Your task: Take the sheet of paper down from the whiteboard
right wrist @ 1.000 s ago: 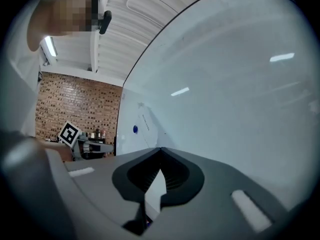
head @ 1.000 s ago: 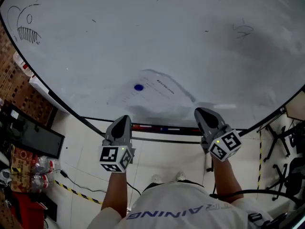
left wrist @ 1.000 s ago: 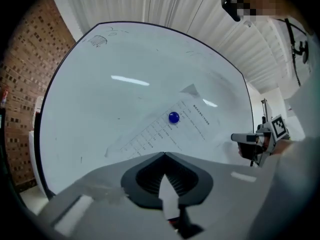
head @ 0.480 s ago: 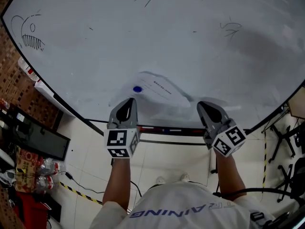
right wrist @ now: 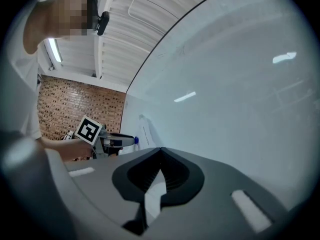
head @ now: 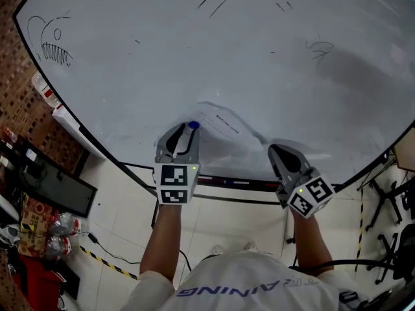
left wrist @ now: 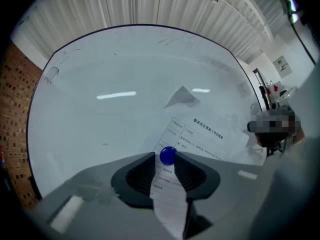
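A large whiteboard [head: 194, 57] fills the upper two-thirds of the head view. Its dark lower edge curves across the middle of the frame. A toothy fish doodle [head: 53, 41] sits at the board's upper left, with faint pen strokes at top centre. Pale floor tiles [head: 123, 219] lie below the board, and a brick wall [head: 16, 109] runs down the left edge.

The person's white shirt [head: 246, 284] shows at bottom centre, both forearms reaching up toward the board.

The sheet of paper [head: 227, 135], printed with lines of text, is on the board just below frame centre, tilted, close to the board's lower edge.

The left gripper [head: 185, 133], left of centre, points up at the sheet's left end. Its jaws stand a narrow way apart with the blue magnet [head: 192, 126] held between their tips. The magnet lies against the paper.

The right gripper [head: 275, 151], right of centre, sits at the sheet's lower right end. Its jaw tips are pressed together, and a white strip that looks like the paper's edge shows between them.
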Action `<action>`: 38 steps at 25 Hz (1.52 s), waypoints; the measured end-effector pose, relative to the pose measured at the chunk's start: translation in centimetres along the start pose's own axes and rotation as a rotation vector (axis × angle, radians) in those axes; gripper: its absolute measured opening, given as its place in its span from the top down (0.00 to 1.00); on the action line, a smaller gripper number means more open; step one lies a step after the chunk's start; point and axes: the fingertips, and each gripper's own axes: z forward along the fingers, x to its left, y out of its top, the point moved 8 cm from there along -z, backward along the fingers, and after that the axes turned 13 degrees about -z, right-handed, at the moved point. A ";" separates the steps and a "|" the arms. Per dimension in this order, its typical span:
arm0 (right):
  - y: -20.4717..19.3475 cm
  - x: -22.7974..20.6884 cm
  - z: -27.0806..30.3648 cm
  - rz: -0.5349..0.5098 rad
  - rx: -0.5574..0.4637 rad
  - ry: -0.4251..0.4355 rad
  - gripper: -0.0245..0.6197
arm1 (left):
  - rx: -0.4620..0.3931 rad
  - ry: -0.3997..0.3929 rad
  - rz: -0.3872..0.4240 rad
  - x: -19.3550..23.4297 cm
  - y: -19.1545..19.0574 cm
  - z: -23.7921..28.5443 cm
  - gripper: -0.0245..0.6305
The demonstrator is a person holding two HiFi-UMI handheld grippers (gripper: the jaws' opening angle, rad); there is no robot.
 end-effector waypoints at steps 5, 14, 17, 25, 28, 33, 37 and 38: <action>-0.3 -0.4 -0.3 0.007 0.006 -0.006 0.95 | -0.002 0.002 -0.003 -0.1 0.0 -0.1 0.77; -0.4 -0.5 -0.1 0.009 0.005 0.005 0.95 | 0.009 -0.014 -0.012 -0.6 0.2 0.8 0.75; -0.2 -0.5 -0.1 0.009 0.001 0.008 0.95 | 0.008 -0.008 -0.021 -0.6 0.2 0.9 0.76; 0.0 0.4 0.4 0.022 -0.049 0.061 0.94 | 0.002 -0.019 -0.041 -0.5 0.2 0.8 0.76; -0.5 1.0 1.1 0.022 -0.026 0.086 0.90 | -0.002 -0.020 -0.043 -0.5 0.1 0.8 0.76; -2.0 0.9 2.2 0.038 0.042 0.062 0.79 | -0.004 -0.028 -0.052 -0.5 0.1 0.8 0.76; -2.1 0.8 2.7 0.033 0.041 0.059 0.85 | -0.009 -0.033 -0.058 -0.4 0.0 0.8 0.76; -2.0 0.9 2.7 0.025 0.038 0.059 0.93 | -0.010 -0.034 -0.061 -0.4 0.0 0.8 0.76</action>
